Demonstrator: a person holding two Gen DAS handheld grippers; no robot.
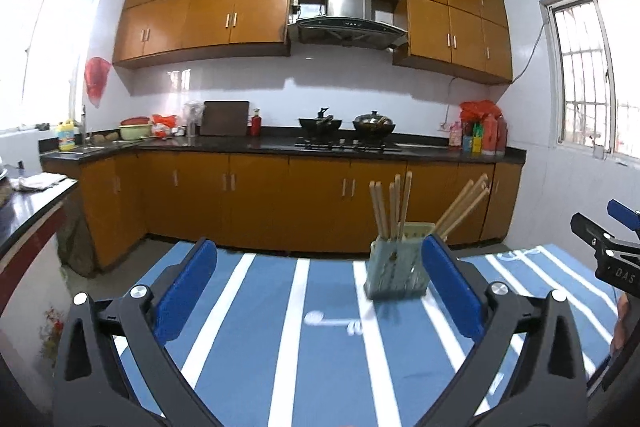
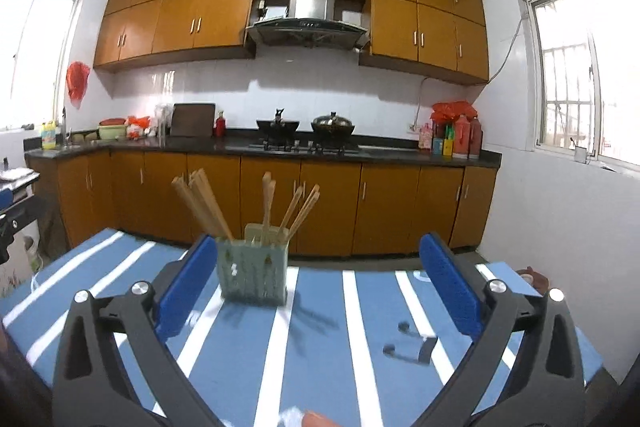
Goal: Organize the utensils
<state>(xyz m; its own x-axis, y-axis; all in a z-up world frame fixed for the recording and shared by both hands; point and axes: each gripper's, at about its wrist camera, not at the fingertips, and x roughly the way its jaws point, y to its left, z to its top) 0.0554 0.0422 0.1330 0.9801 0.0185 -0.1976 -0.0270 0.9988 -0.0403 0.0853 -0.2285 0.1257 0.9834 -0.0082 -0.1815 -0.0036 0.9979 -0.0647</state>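
Chopsticks standing up in pale green holder, some leaning one way, some the other. Holder upright on blue cloth with white stripes, near far edge of table. Left gripper just beside holder, spread wide, nothing between blue pads; holder just in front of one pad, touching or not too hard to tell. Right gripper also beside holder, spread wide, nothing pinched. Well behind holder: brown cupboards, dark counter, two black pots on stove.
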